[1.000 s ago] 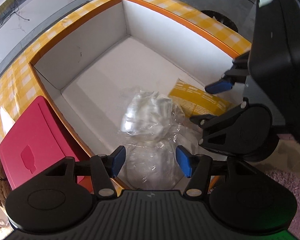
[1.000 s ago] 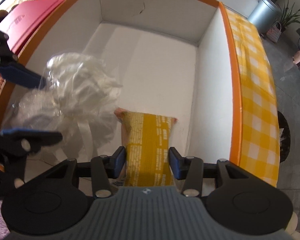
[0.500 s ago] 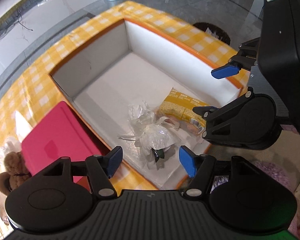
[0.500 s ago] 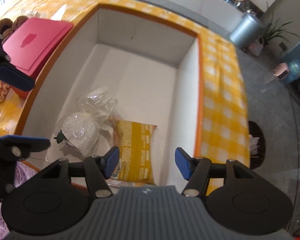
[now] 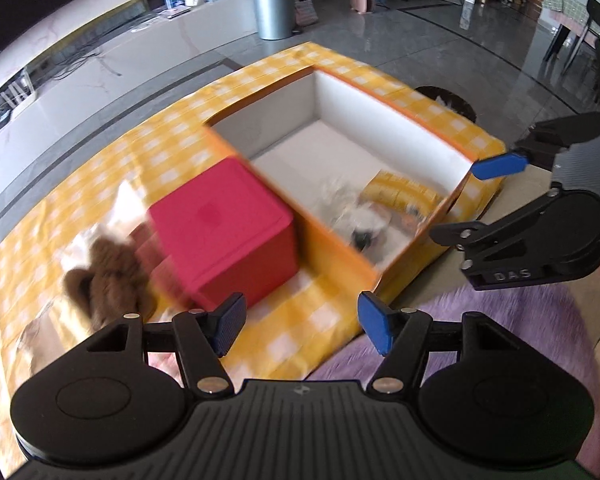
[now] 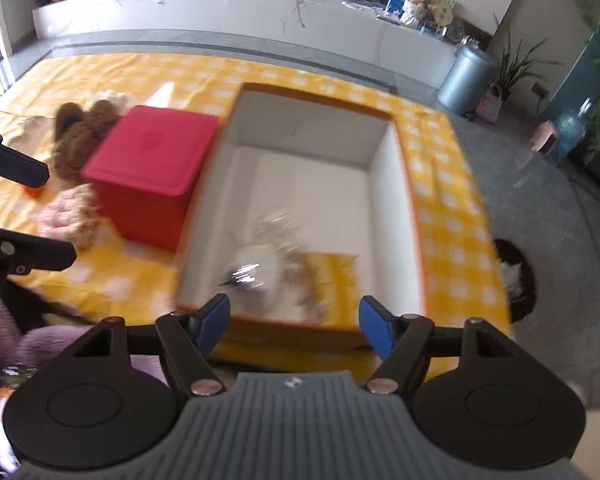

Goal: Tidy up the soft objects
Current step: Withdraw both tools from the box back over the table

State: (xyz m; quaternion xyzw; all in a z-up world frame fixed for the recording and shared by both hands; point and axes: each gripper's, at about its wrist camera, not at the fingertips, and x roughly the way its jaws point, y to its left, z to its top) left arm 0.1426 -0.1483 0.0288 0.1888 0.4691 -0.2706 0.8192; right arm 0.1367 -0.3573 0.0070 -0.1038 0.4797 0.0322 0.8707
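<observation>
An open orange box (image 5: 384,110) with white inner walls stands on a yellow checked cloth; it also shows in the right wrist view (image 6: 396,184). Inside lie a clear plastic-wrapped bundle (image 5: 352,216) (image 6: 260,264) and a yellow snack packet (image 5: 404,194) (image 6: 332,276). A brown teddy bear (image 5: 104,280) (image 6: 80,136) and a pink fluffy item (image 6: 68,216) lie left of a red box (image 5: 224,228) (image 6: 152,172). My left gripper (image 5: 300,326) is open and empty, above the cloth's near edge. My right gripper (image 6: 294,322) is open and empty, above the box's near wall.
A purple fluffy rug (image 5: 480,328) lies in front of the cloth. A grey bin (image 5: 270,8) and a long white counter (image 6: 220,12) stand at the back. Dark tiled floor surrounds the cloth on the right.
Both grippers have let go of the bundle and the packet, which now lie in the box. Both have pulled up and back, opening wider.
</observation>
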